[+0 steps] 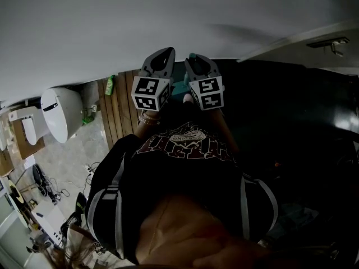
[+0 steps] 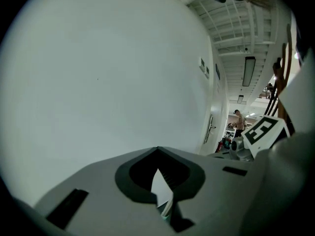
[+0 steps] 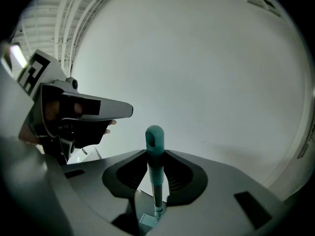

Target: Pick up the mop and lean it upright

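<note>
The mop's teal handle [image 3: 154, 141], with a hole through its rounded top, stands upright close to a white wall. It passes through the notch of my right gripper [image 3: 155, 183], whose jaws are closed around it. Lower down, the thin pole and a pale fitting [image 3: 145, 221] show through the slit. My left gripper [image 2: 160, 183] has a narrow gap between its jaws with nothing in it, and only pale surface shows through. In the head view the left gripper [image 1: 162, 54] and right gripper [image 1: 194, 60] are side by side in front of the person, pointing at the wall. The mop head is hidden.
The white wall [image 1: 168, 15] fills the space ahead. A white toilet [image 1: 59, 114] stands at the left beside a wooden slat floor [image 1: 120, 114] and a green bottle [image 1: 109, 84]. Cables and clutter [image 1: 39, 189] lie at the lower left. A far doorway with a person [image 2: 238, 122] shows to the right.
</note>
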`<state>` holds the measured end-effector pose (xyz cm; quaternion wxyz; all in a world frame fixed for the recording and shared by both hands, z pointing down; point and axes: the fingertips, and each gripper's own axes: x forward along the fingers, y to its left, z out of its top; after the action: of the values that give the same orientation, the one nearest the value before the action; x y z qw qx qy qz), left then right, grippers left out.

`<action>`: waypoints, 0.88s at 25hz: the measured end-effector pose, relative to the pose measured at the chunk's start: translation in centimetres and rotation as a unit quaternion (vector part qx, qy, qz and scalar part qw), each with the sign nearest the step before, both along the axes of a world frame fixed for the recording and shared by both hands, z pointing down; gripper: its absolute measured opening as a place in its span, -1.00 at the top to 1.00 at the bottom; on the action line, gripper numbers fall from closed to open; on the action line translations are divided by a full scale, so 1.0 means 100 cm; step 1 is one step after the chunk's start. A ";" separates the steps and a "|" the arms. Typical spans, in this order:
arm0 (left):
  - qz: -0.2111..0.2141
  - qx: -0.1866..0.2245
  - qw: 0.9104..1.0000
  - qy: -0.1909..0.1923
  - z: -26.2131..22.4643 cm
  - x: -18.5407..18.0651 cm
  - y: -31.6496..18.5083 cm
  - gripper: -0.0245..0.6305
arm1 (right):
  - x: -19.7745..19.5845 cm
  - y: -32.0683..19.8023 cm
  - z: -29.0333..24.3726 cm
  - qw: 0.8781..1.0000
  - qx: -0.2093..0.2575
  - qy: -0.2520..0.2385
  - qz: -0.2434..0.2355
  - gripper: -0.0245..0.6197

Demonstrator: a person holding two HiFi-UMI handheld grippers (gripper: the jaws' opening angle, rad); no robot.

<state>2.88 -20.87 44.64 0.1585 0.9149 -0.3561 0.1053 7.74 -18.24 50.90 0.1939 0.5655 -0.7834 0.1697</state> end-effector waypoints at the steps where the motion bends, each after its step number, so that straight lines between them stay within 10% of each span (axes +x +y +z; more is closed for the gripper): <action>1: 0.000 0.000 1.000 0.002 0.000 0.000 0.001 0.80 | 0.000 0.000 0.000 1.000 -0.001 0.000 -0.001 0.57; 22: -0.018 0.004 1.000 -0.008 0.001 -0.007 0.004 0.80 | -0.003 -0.003 0.003 1.000 0.000 0.000 -0.015 0.57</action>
<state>2.16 -20.51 44.70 0.1536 0.9082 -0.3739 0.1083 7.40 -18.59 51.15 0.1965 0.5536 -0.7918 0.1673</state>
